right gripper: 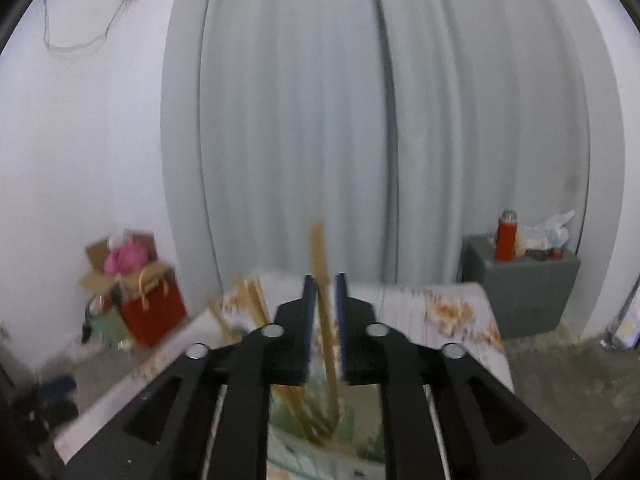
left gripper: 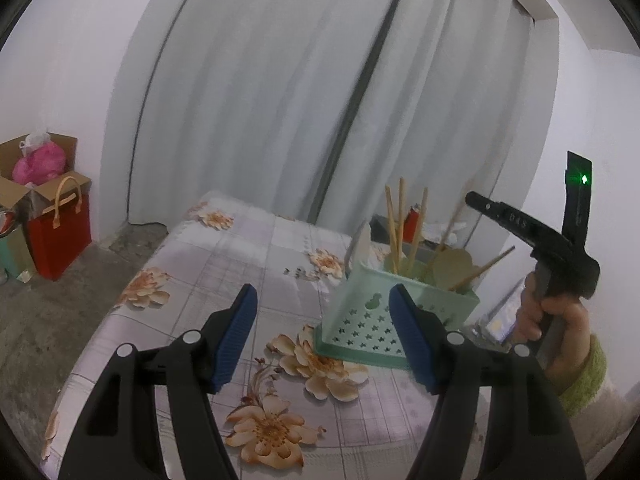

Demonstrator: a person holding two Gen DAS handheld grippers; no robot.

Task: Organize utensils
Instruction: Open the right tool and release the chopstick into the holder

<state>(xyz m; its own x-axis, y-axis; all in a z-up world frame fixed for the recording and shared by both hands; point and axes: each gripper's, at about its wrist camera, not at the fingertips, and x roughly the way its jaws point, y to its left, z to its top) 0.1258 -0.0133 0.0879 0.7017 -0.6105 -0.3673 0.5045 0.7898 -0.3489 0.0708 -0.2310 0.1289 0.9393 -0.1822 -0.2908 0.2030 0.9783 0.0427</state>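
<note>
Your right gripper (right gripper: pixel 324 280) is up over the mint-green utensil basket (left gripper: pixel 360 320), jaws only a narrow gap apart with a wooden chopstick (right gripper: pixel 322 280) standing between the pads, though it's too blurry to say whether they're pressing on it. Your left gripper (left gripper: pixel 322 308) is spread wide with nothing in it, its right pad just in front of the basket's perforated wall. The basket sits on the flower-print sheet (left gripper: pixel 224 264) with more chopsticks (left gripper: pixel 394 232) and a wooden spoon (left gripper: pixel 452 266) sticking out the top.
</note>
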